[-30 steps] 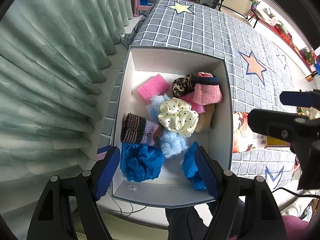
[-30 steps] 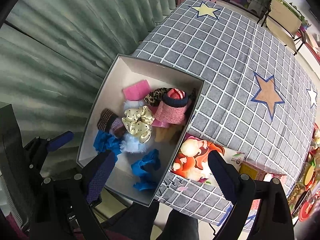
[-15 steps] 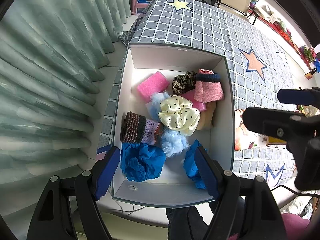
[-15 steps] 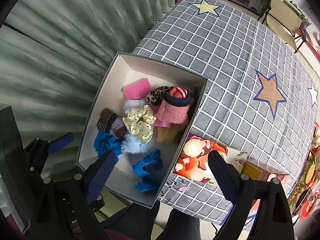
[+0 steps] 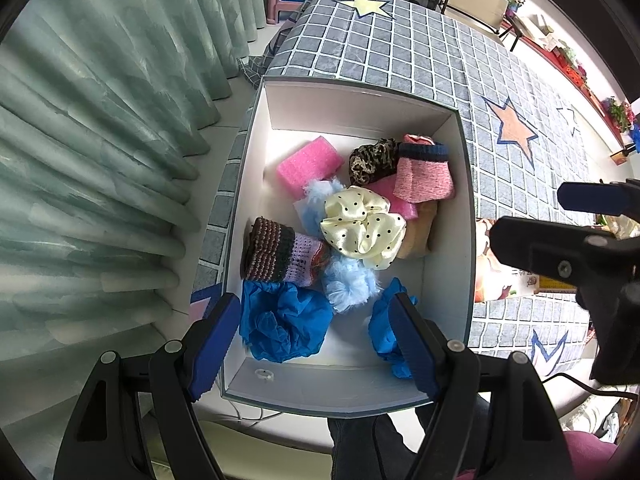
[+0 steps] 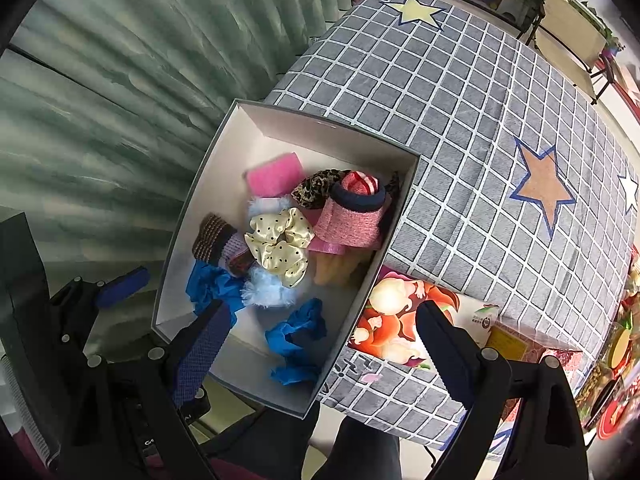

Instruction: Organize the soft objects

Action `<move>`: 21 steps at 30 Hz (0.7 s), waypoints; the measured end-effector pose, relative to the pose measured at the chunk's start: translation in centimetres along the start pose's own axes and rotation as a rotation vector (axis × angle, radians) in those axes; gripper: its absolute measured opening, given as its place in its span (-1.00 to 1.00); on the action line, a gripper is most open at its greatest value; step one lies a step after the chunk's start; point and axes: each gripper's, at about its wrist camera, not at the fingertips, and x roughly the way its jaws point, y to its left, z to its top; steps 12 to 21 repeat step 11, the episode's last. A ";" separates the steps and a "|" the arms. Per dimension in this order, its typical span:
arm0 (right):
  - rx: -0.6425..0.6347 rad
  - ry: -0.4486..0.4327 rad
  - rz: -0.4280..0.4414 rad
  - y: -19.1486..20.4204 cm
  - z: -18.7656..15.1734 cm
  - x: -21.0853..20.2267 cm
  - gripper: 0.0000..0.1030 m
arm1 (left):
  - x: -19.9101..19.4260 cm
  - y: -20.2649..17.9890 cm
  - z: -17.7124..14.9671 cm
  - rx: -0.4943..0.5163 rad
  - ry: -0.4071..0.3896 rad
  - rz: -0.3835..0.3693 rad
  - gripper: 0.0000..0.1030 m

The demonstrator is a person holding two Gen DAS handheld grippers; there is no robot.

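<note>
Left wrist view: the left hand-held gripper (image 5: 316, 340) is held wide open and empty above the white box (image 5: 466, 216), where the soft objects (image 5: 362, 228) are gathered.

Right wrist view: the right hand-held gripper (image 6: 320, 348) is likewise spread and empty; the sorting appears largely done, and withdrawal is judged next.

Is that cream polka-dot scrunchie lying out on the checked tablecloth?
No, the cream polka-dot scrunchie sits inside the white box, piled on the other soft things, not on the checked tablecloth.
</note>
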 end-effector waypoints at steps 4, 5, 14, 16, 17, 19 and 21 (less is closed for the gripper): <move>-0.002 0.001 -0.001 0.1 0.0 0.1 0.84 | 0.0 0.0 0.0 0.000 -0.001 0.009 0.54; -0.002 0.002 -0.002 0.1 0.0 0.1 0.84 | 0.0 0.0 0.0 -0.002 -0.001 0.010 0.55; -0.005 0.002 -0.004 0.2 -0.1 0.3 0.84 | -0.7 0.4 0.2 -0.020 -0.056 -0.055 0.55; -0.005 0.002 -0.004 0.2 -0.1 0.3 0.84 | -0.7 0.4 0.2 -0.020 -0.056 -0.055 0.55; -0.005 0.002 -0.004 0.2 -0.1 0.3 0.84 | -0.7 0.4 0.2 -0.020 -0.056 -0.055 0.55; -0.005 0.002 -0.004 0.2 -0.1 0.3 0.84 | -0.7 0.4 0.2 -0.020 -0.056 -0.055 0.55; -0.005 0.002 -0.004 0.2 -0.1 0.3 0.84 | -0.7 0.4 0.2 -0.020 -0.056 -0.055 0.55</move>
